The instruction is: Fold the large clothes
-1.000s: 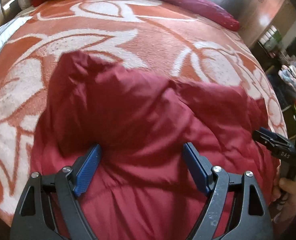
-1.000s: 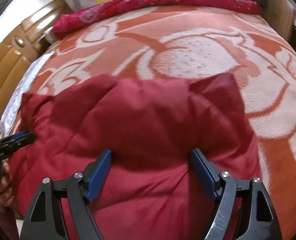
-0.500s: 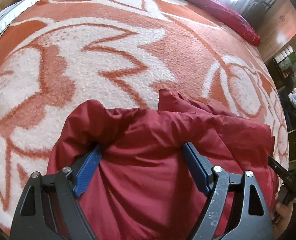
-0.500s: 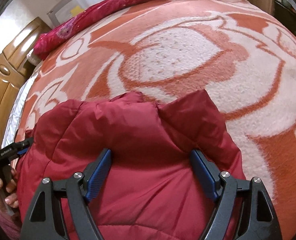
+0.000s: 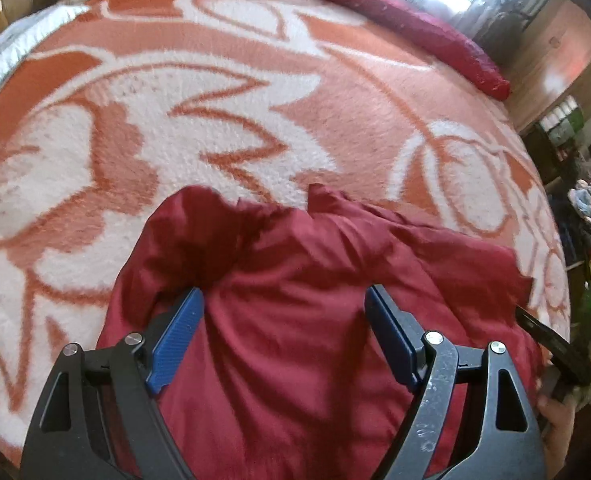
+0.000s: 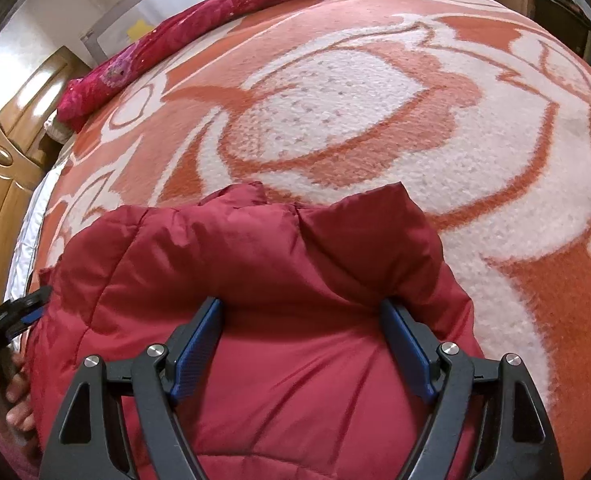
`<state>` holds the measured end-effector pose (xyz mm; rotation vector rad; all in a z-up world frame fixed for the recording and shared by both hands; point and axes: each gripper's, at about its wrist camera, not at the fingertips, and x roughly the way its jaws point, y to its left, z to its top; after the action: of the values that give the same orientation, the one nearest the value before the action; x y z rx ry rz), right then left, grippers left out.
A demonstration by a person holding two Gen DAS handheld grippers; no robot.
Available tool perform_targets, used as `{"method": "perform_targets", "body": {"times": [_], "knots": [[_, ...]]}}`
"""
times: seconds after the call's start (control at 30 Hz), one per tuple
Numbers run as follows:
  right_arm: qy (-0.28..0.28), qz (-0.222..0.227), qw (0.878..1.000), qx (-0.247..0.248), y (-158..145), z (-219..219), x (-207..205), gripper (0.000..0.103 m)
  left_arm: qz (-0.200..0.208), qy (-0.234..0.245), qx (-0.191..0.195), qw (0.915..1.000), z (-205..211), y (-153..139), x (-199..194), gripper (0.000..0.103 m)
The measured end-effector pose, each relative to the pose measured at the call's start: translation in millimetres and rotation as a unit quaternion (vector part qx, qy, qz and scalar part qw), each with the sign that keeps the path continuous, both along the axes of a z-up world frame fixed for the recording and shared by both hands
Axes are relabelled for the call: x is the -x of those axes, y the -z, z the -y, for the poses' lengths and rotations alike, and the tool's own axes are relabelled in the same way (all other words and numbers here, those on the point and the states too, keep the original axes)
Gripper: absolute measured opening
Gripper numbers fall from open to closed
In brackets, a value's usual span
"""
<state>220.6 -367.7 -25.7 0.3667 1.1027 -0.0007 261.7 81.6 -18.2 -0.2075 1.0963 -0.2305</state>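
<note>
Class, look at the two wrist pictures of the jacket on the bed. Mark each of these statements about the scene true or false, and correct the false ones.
1. The jacket is dark red. True.
2. The jacket lies on a plain blue sheet. False: it lies on an orange and white patterned blanket.
3. Both grippers have their jaws spread wide, with jacket fabric bulging between them. True: left gripper, right gripper.
4. A rolled red quilt lies along the far edge of the bed. True.
5. The jacket hangs from a hook. False: it rests bunched on the blanket.
</note>
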Motion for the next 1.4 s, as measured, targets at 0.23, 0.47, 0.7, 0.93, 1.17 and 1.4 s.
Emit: {"method": "perform_targets", "body": {"times": [0.23, 0.47, 0.7, 0.93, 1.17, 1.4], "knots": [[0.009, -0.001, 1.000, 0.005, 0, 3, 2, 0.081, 0.058, 0.062, 0.038, 0.9957, 5, -42, 87, 0.083], [0.022, 0.001, 1.000, 0.022, -1, 3, 10, 0.081, 0.070, 0.111, 0.033, 0.9908, 21, -43, 147, 0.083], [0.026, 0.054, 0.998, 0.019, -35, -4, 46, 0.081, 0.053, 0.112, 0.013, 0.9922, 27, -13, 147, 0.083], [-0.055, 0.122, 0.991, 0.029, -78, -46, 127, 0.082, 0.068, 0.115, 0.005, 0.9910, 29, -11, 150, 0.083], [-0.084, 0.105, 0.989, 0.061, -65, -67, 169, 0.082, 0.080, 0.117, 0.000, 0.9900, 30, -7, 162, 0.083], [-0.081, 0.110, 0.990, 0.036, -68, -64, 180, 0.082, 0.080, 0.104, 0.027, 0.9910, 15, -20, 172, 0.083]]}}
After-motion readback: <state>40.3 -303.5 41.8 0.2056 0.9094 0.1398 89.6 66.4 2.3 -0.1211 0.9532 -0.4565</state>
